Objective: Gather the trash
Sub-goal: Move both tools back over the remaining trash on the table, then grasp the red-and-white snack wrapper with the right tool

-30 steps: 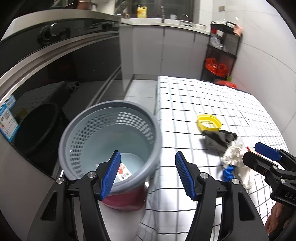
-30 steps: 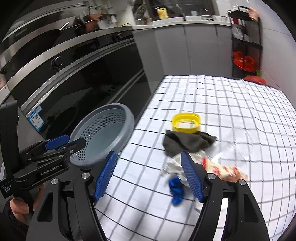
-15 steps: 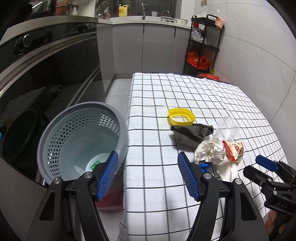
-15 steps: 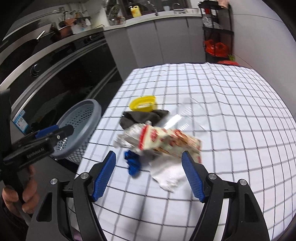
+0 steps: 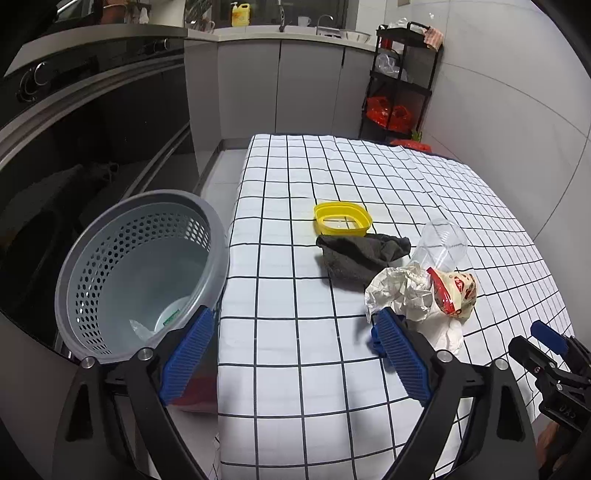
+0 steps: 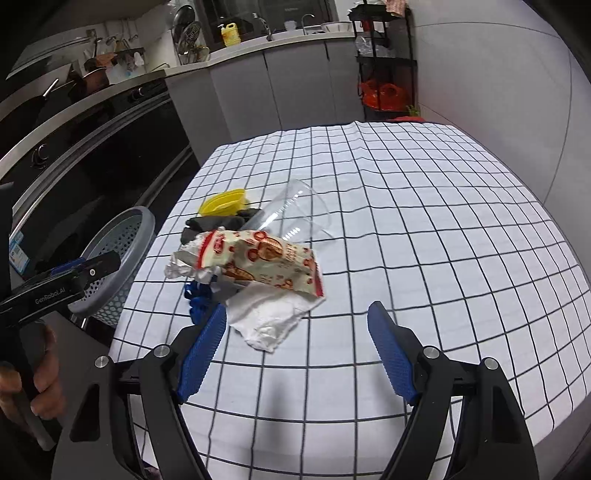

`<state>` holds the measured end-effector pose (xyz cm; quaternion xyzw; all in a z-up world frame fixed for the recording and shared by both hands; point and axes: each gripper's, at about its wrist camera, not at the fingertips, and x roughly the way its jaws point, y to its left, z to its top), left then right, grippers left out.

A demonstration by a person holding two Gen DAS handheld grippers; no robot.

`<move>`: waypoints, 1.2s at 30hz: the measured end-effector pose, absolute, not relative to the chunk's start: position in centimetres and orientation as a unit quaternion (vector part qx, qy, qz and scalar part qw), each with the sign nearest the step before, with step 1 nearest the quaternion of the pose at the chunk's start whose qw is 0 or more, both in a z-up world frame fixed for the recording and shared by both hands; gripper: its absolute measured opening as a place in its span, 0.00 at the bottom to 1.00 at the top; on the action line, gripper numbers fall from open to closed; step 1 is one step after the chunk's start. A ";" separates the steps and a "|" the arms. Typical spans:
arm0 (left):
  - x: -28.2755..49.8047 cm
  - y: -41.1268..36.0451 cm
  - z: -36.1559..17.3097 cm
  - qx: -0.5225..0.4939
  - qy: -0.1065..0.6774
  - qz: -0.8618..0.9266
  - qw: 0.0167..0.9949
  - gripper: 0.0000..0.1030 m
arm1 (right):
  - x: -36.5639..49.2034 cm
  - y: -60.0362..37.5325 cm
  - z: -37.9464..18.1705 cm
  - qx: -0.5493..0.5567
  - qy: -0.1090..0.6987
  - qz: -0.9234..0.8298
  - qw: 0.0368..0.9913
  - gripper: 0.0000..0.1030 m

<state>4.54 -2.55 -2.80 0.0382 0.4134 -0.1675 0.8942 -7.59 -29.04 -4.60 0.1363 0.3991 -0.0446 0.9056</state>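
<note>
One perforated grey basket (image 5: 140,266); crinkled glossy wrapper (image 6: 266,260), clear cup (image 6: 295,214).

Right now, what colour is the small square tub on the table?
Yellow tub, clearest in the left wrist view.

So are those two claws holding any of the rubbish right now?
No, nothing is held. The left claw and the right claw are both open and empty, above the checked tablecloth.

Kitchen: grey cabinets (image 5: 280,85) under pale counter (image 5: 266,33) at back; black oven front (image 5: 74,122) left; black shelf rack (image 5: 400,81) beyond desk's far right corner; white tiled wall (image 5: 509,110) right.
</note>
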 end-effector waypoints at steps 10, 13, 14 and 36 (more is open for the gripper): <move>3.9 -3.4 -3.9 0.043 0.416 -0.178 0.891 0.87 | -6.4 -28.9 -6.1 0.122 0.402 -0.040 0.907 0.73; 3.9 -3.6 -4.1 0.046 0.416 -0.178 0.891 0.87 | -5.5 -28.4 -6.4 0.112 0.401 -0.031 0.909 0.73; 3.9 -3.7 -4.2 0.048 0.416 -0.176 0.891 0.87 | -5.2 -28.3 -6.5 0.106 0.401 -0.028 0.910 0.73; 4.5 -4.3 -5.3 0.057 0.432 -0.160 0.886 0.87 | 1.2 -25.4 -7.4 -0.044 0.400 0.032 0.915 0.78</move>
